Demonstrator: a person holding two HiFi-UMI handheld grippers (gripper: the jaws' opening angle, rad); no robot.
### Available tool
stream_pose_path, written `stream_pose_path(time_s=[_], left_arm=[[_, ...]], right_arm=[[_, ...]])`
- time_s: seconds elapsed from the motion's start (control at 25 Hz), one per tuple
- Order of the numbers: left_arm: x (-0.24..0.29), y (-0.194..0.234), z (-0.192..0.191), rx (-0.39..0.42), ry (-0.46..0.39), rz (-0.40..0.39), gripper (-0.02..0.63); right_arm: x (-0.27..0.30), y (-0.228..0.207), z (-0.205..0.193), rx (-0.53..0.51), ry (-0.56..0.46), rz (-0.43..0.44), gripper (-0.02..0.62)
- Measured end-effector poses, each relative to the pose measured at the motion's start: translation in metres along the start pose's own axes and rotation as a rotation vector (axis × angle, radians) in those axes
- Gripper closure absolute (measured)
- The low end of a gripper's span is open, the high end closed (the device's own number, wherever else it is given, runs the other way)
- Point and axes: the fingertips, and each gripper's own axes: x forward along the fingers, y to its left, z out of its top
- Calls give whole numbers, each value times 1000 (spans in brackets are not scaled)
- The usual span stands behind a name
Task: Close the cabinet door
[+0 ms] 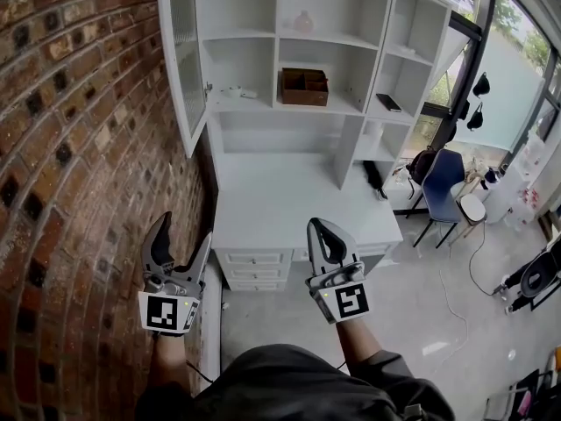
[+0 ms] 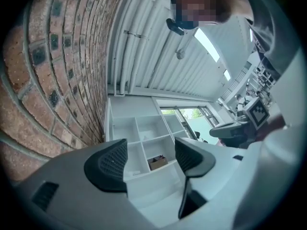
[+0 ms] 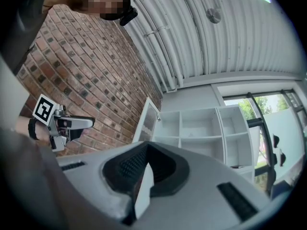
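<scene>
Jaws on your left gripper (image 1: 185, 233) gape empty; jaws on your right gripper (image 1: 317, 228) are closed, empty. A hard shove could slam the white-framed glazed cabinet door (image 1: 183, 55) at 12 o'clock.

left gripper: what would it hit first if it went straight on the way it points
Probably the white shelf unit, near the brown box: the left gripper frames that spot between open, empty jaws. The open cabinet door sits left of that line. Depth is unclear.
</scene>
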Motion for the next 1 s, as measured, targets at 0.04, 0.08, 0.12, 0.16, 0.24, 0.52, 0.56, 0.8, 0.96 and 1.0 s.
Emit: stream_pose_path(time_s=[0.04,0.08,0.12,0.16,0.24,0.52,0.56,0.8,0.96,1.0], left_arm=[[2,1,2,3,0,9,307],[5,1,3,7,2,18,307],[7,1,4,13,5,27,307],[10,0,5,19,7,36,307],[14,-5,6,29,9,51,307],[24,-21,4,39,26,81,308],[26,-21,4,41,26,84,308],[46,-4,3,57,7,90,310],[62,19,-13,41,-15,94,316],[67,25,-19,35,-19,94,319]], right_arm=[[-1,-3,-1,2,-1,6,597],[-2,-6,-2,4,-2,13,597],[-3,-9,-3,4,-4,20,597],[-4,-12,-3,5,-6,28,597],[-8,-19,-4,8,-7,41,597],[-20,-39,-17,26,8,70,597],[-19,-40,-19,28,9,75,597],[-2,-41,-34,35,28,84,597],[24,-40,-49,14,43,85,597],[32,-42,-53,9,46,79,597]])
